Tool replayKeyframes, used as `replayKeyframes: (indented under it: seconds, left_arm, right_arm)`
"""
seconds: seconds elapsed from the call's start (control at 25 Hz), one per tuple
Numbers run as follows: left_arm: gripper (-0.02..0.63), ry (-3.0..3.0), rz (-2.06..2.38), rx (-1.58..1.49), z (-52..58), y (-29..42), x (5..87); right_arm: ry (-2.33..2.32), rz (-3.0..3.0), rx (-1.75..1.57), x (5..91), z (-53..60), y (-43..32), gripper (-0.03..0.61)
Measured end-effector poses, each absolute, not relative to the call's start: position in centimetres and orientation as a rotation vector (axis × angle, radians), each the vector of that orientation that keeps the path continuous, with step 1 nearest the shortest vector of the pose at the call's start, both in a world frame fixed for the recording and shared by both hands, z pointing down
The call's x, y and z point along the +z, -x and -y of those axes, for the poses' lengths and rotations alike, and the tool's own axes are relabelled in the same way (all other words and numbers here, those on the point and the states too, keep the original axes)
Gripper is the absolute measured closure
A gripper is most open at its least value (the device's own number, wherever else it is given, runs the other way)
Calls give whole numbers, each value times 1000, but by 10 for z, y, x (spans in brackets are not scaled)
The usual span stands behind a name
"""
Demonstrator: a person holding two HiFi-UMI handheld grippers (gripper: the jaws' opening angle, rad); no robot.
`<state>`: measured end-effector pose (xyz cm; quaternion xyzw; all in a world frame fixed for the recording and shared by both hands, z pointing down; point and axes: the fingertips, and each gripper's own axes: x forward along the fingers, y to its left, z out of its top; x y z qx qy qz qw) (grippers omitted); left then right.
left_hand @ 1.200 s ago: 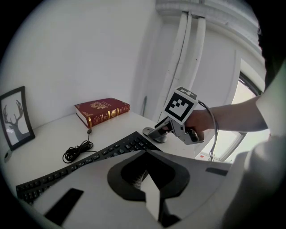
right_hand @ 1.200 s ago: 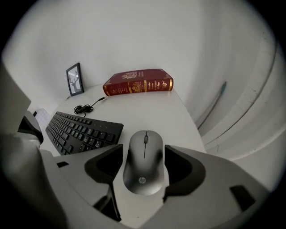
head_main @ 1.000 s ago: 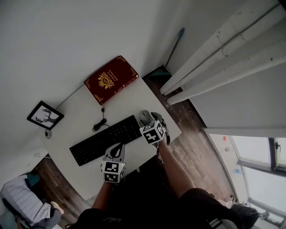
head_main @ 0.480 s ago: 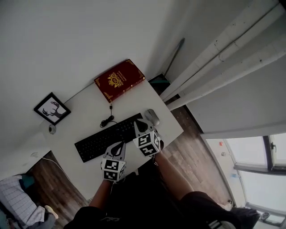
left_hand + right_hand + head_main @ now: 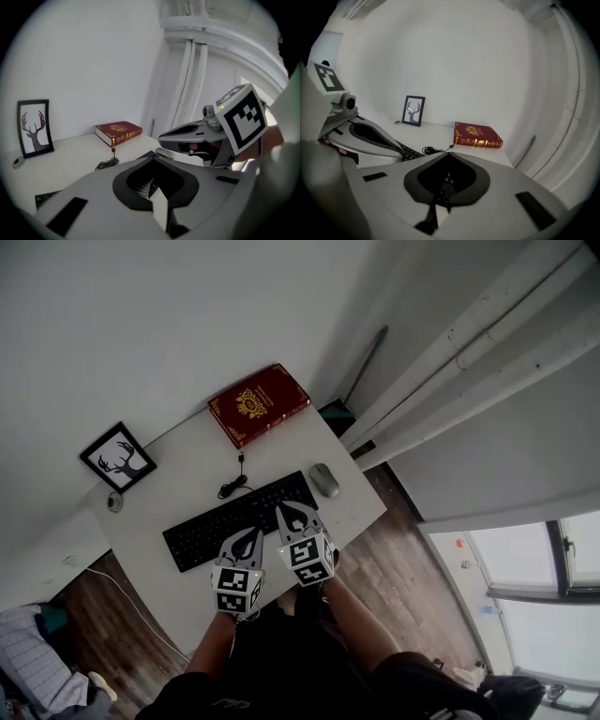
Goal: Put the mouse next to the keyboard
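Jaws meet on both, empty: left tool (image 5: 251, 536) and right tool (image 5: 284, 511) hang over the keyboard (image 5: 202, 532), hiding part of it; the mouse (image 5: 324, 480) lies beside it by the bench (image 5: 183, 474)'s right edge.

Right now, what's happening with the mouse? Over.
Left gripper, right gripper shut, empty. Mouse sits beside keyboard, untouched. Nothing blocking.

I see a black keyboard (image 5: 239, 519), a grey mouse (image 5: 324, 480), a dark red book (image 5: 259, 403) with gold ornament, a white desk (image 5: 178, 474), and a black-framed picture (image 5: 118, 457) with a black deer on white.
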<state>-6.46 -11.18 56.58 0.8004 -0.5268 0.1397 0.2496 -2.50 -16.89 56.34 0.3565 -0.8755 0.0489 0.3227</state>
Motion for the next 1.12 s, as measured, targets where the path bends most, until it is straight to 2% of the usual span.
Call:
replayKeyframes:
  seconds: [0.44,0.88,1.12]
  left_arm:
    - [612,-2103,1678,318,100,18,534]
    - [612,-2136,1755,250,64,-141,506]
    - [612,-2125,1852,241,30,-188,494]
  right_arm:
    - [-832,2465,39,529,132,-32,558]
    - [-909,2576,-34,495,95,-189,558]
    - [-909,2701,-17,476,64,-239,558]
